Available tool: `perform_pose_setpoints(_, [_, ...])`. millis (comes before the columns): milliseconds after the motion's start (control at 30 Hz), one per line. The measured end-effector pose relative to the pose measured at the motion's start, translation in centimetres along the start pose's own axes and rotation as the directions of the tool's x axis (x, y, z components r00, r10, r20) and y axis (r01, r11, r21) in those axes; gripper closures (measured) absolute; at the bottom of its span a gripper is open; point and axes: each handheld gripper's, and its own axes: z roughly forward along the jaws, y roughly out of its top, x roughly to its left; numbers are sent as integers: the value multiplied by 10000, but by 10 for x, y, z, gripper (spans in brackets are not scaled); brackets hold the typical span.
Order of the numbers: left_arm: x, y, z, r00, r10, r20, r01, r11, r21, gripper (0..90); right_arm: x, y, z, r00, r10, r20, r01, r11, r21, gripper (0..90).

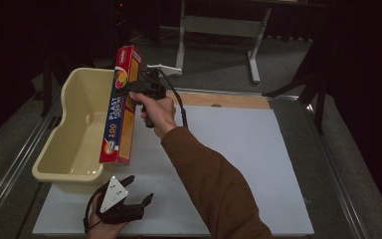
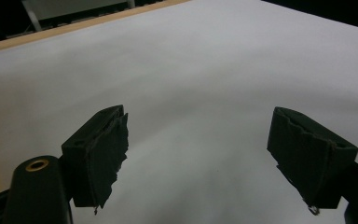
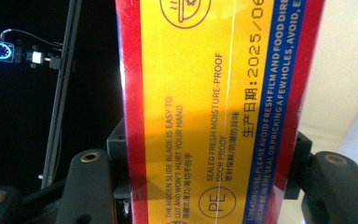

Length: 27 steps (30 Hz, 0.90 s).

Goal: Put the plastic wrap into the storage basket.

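Note:
A long red, yellow and blue plastic-wrap box [image 1: 121,104] hangs tilted over the right rim of a cream plastic tub [image 1: 69,130]. My right gripper [image 1: 129,88] is shut on the box's upper half, held by a hand in a brown sleeve. In the right gripper view the box [image 3: 214,107] fills the gap between the jaws, which press its red edges. My left gripper [image 1: 139,189] rests near the table's front left edge, jaws wide apart with nothing between them. In the left gripper view its open fingers [image 2: 100,156] stand over bare white tabletop.
The white table top [image 1: 238,149] spreads to the right of the tub. A wooden strip [image 1: 229,100] runs along its far edge. Behind the table stands a metal frame leg [image 1: 252,55] on dark floor.

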Motion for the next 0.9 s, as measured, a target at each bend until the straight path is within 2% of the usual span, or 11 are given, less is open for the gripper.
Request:
perform_pose_setpoints(333, [-1,0,0,9999,27,113,-27,10000,-22,197,12,-1,16,10000,14,-88,-15,9999,-139,404])
perform_pose_setpoints(433, [-1,0,1,9999,4,142,-4,10000,-20,197,14,1,22,9999,130,52,-128,9992,-391,404])
perform_pose_setpoints(900, [-1,0,-1,9999,-44,155,45,10000,-71,197,14,-5,46,9985,502,-224,-513,9974,-512,403])
